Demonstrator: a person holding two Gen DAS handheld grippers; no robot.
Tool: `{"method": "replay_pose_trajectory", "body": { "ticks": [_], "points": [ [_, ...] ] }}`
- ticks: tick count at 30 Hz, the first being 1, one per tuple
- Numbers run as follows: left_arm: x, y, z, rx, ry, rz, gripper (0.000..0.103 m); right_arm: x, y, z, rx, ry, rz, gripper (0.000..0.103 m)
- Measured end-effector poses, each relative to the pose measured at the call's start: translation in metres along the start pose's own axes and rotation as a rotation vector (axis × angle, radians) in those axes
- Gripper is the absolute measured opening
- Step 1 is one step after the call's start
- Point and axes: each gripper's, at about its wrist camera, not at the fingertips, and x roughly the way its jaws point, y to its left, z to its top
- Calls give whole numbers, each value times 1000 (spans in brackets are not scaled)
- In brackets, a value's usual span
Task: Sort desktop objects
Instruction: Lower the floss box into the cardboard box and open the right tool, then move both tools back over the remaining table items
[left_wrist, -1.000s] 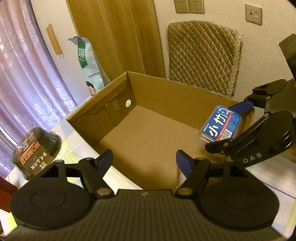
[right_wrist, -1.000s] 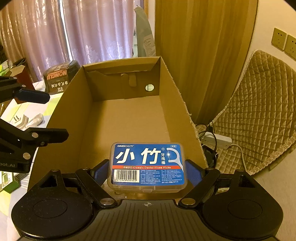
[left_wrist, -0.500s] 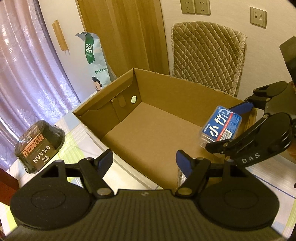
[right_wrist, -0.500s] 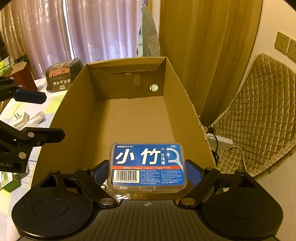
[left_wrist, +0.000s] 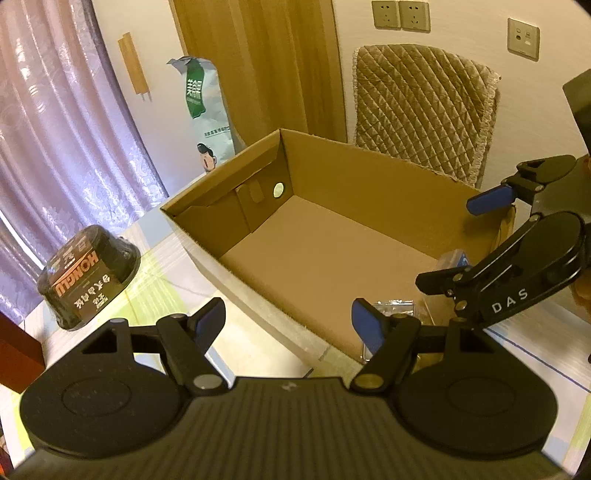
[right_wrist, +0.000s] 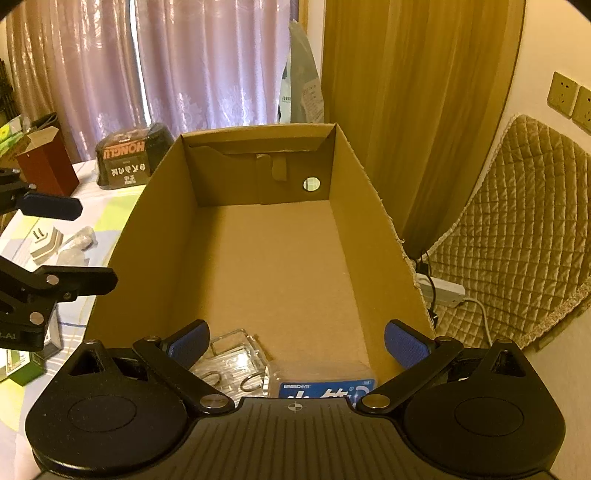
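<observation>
An open cardboard box (right_wrist: 266, 266) fills the right wrist view and the centre of the left wrist view, cardboard box (left_wrist: 332, 251). The blue dental floss pick case (right_wrist: 321, 387) lies flat on the box floor at its near end, below my right gripper (right_wrist: 297, 345), which is open and empty. Beside the case lies a clear plastic box (right_wrist: 232, 356) with metal rings. My left gripper (left_wrist: 288, 321) is open and empty over the box's near wall. The right gripper (left_wrist: 480, 236) shows at the right of the left wrist view, with the case (left_wrist: 452, 258) partly hidden under it.
A black instant-noodle bowl (left_wrist: 88, 277) stands on the table left of the box, with a dark red carton (right_wrist: 44, 166) beyond it. Small white and clear items (right_wrist: 62, 243) lie on the tablecloth. A quilted chair (left_wrist: 424, 114) and a power strip (right_wrist: 439, 291) are behind the box.
My right gripper opened and let go of the floss pick case, which dropped to the box floor. The left gripper pulled back a little from the box, still open.
</observation>
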Motion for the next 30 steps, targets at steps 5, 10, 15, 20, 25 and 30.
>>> {"method": "replay_pose_trajectory", "body": {
  "ticks": [5, 10, 15, 20, 25, 30],
  "points": [
    [-16, 5, -8, -42, -5, 14, 74, -11, 3, 1, 11, -7, 5, 103],
    [-41, 12, -23, -99, -6, 35, 77, -33, 13, 4, 17, -30, 14, 103],
    [-79, 23, -49, -143, -7, 77, 80, -63, 30, 7, 19, -68, 42, 103],
    [-121, 40, -85, -195, 10, 145, 86, -91, 61, 4, 9, -100, 92, 103],
    [-161, 57, -126, -241, 39, 212, 96, -112, 98, -8, -9, -112, 152, 103],
    [-186, 65, -166, -259, 83, 245, 102, -116, 134, -27, -44, -91, 205, 103]
  ]
}}
